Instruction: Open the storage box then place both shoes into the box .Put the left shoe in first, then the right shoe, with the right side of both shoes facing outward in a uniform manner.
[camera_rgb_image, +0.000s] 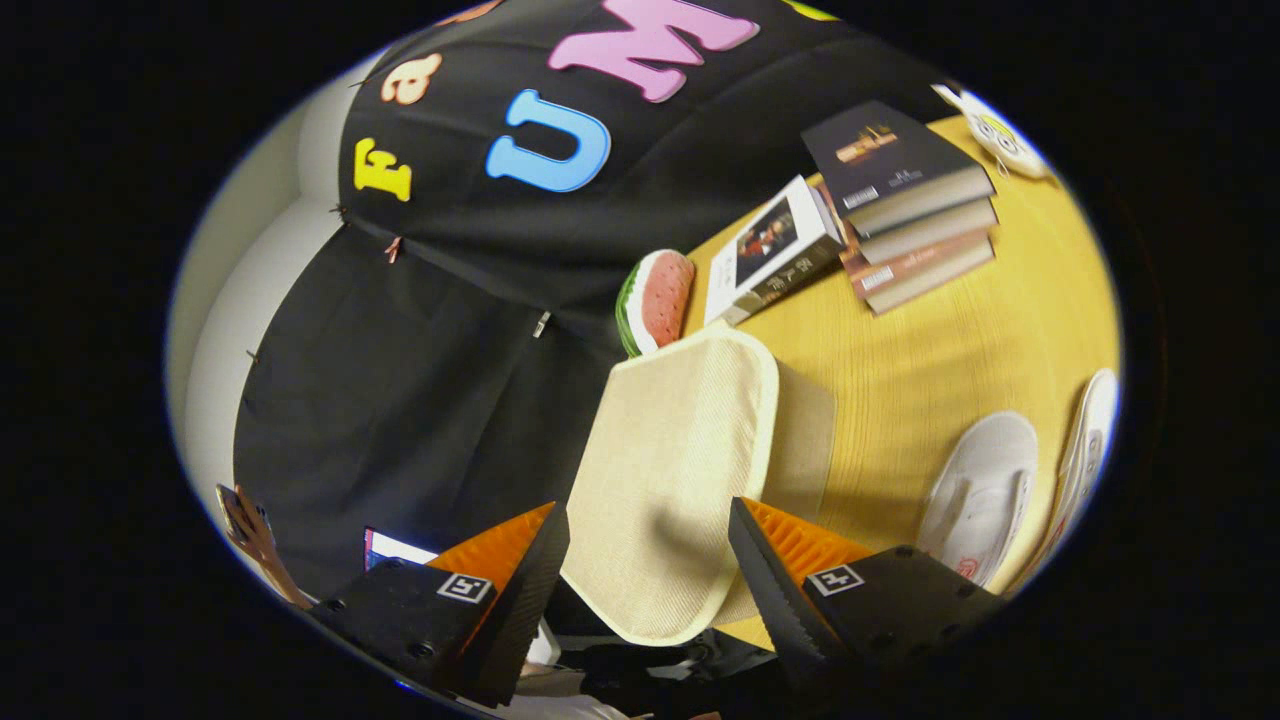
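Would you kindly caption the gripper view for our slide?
Open claw straddling the beige storage box lid, two white shoes waiting on the wooden table.

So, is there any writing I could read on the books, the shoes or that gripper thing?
Stacked books: cover print and barcode stickers, too small to read.
Leaning book: spine text blurred.
White shoe: small red mark, unreadable.
Gripper, open with the storage box between its fingers: square coded markers, no words.
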